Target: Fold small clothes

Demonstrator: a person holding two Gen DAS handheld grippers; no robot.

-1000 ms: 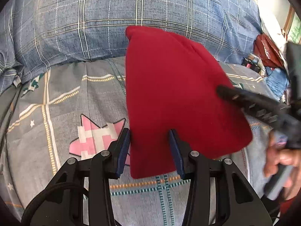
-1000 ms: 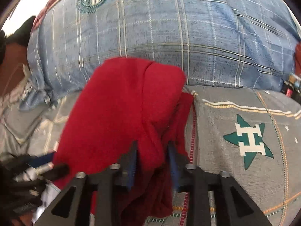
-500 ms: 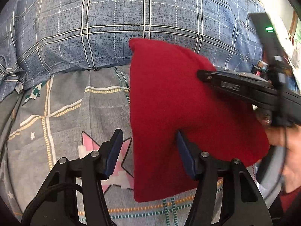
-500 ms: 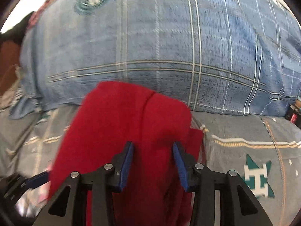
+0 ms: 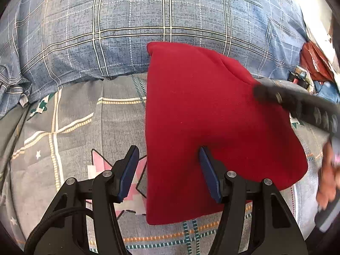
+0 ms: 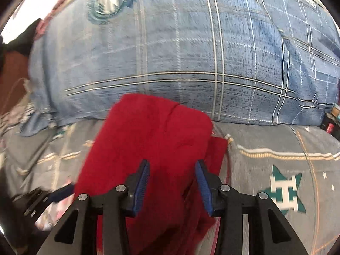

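Grey bedding point(image 5: 70, 114) with star prints and thin check lines fills the lower part of the left wrist view, and a big blue plaid pillow point(image 5: 131, 27) lies behind it. On the bedding lies the red cloth point(image 5: 201, 114), folded flat, its far corner against the pillow. The left gripper point(image 5: 169, 171) has just been opening and its fingers point(image 5: 129, 170) now stand apart: the left one is over the grey bedding beside the cloth edge, the right one is over the red fabric, and neither presses on it. A pink star print is partly hidden under the gripper frame. At the right edge the right gripper point(image 5: 297, 106) comes in as a dark, blurred bar over the cloth; its tip is hard to make out. The hand point(image 5: 328, 170) below it is also blurred and cut off by the frame edge. Some red and blue things in the far right corner are too small to tell.

From the right wrist view, the same red cloth point(image 6: 153, 148) shows two layers, with a lower layer showing at the right side. The right gripper point(image 6: 172, 178) has its fingers point(image 6: 142, 180) apart above the cloth, with fabric seen between them; no pad clearly presses it. The near part of the cloth is hidden behind the gripper body. At lower left the left gripper point(image 6: 46, 199) is only a dark blur.
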